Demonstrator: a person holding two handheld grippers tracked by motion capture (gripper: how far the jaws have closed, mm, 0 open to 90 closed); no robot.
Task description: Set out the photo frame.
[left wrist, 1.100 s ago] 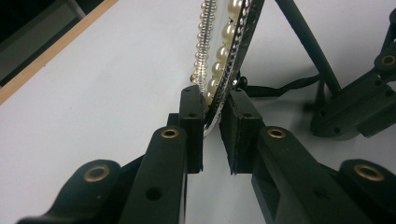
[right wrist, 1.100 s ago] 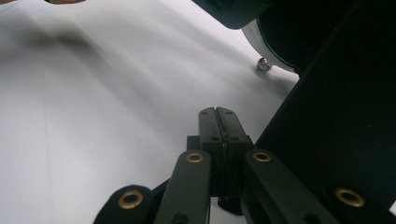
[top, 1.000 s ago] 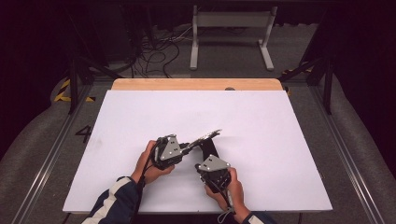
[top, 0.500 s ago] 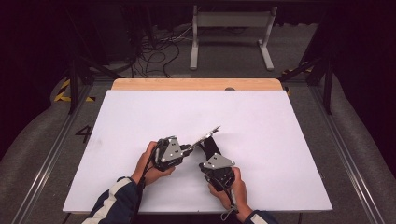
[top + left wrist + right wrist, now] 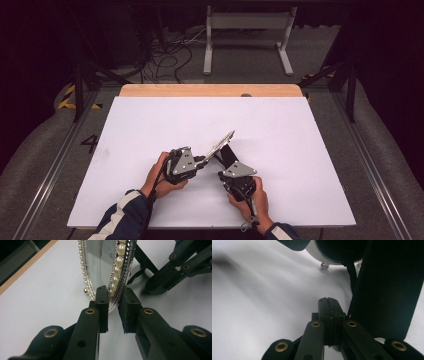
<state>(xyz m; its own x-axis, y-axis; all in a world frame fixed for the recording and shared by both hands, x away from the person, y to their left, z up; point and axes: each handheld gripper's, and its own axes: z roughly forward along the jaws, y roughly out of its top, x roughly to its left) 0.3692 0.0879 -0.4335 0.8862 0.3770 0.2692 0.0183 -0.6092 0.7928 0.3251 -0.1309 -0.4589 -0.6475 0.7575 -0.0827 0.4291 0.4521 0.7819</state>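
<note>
Pinching the pearl-edged frame (image 5: 117, 277), left gripper (image 5: 113, 312) jaws nearly closed.

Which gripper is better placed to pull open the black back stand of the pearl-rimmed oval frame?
Right, probably. The right gripper, jaws shut together, sits beside the black back stand, while the left gripper clamps the pearl-rimmed oval frame by its edge.

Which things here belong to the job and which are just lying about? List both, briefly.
In the job:
- pearl-rimmed frame, tilted, its rim between the jaws of the left gripper
- its black back stand
- right gripper, jaws shut beside that stand
- white table

Lying about:
- cables on the floor
- white metal stand beyond the table
- yellow-black tape
</note>
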